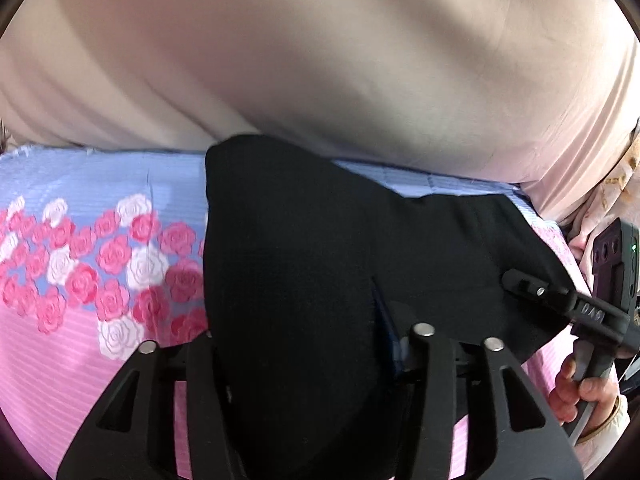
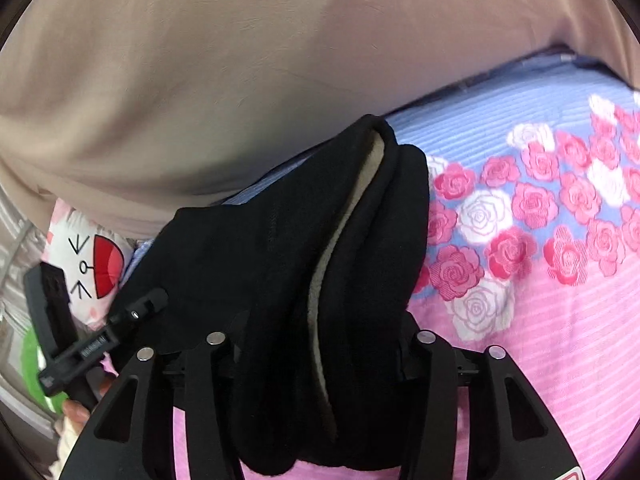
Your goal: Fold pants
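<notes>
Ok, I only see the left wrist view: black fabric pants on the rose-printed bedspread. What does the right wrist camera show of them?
Observer: The black fabric pants lie bunched between the fingers of the right gripper, with a beige fleecy lining showing along one edge.
Operator: Anything beside them?
Observer: A white plush cushion with a cartoon cat face and red mouth, left of the pants in that view.

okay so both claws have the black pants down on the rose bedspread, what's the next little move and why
Probably draw both claws back off the cloth. The black pants lie bunched and doubled on the bedspread, running between the fingers of the left claw and the right claw, so the fold looks laid.
</notes>
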Motion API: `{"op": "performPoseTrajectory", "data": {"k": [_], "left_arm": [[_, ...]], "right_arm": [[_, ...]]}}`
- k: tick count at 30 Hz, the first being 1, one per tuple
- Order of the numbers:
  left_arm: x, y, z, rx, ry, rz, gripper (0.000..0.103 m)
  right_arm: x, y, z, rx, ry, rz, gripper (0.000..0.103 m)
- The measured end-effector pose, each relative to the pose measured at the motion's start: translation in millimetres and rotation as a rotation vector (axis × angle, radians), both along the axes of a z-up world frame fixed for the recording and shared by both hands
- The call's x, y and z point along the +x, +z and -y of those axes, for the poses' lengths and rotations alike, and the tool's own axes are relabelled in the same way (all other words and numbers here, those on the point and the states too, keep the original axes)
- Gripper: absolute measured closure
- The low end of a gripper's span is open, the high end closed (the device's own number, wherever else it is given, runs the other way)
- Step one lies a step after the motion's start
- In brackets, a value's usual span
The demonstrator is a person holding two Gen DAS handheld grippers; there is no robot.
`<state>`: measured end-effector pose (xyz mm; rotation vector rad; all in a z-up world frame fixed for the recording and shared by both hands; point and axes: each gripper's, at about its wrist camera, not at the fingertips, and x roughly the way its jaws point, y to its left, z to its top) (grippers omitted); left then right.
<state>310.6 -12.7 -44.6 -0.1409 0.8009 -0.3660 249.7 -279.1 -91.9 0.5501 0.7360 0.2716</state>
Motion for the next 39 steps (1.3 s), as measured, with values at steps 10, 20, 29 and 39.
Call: {"op": "performPoseTrajectory", "data": {"k": [10,20,29,39], "left_arm": [[1,-14,-44,-0.117,0.064,-0.119,0.018],[-8,-9,-47,-0.203,0.036,-0.149,0.055],[-46,43,-75,-0.088,0.12,0.024,0.032],[42,52,-22,0.088,0.213,0.006,0.019]], "right_arm": [[-24,-4,18,0.065,-0.036,-0.06,0.035],[-45,16,15,0.015,0.003,0.0,0.061],[-79,56,34,-0.153,-0.159,0.07,0.053],[33,53,-16,-0.304,-0.057,-0.036,0.103]]}}
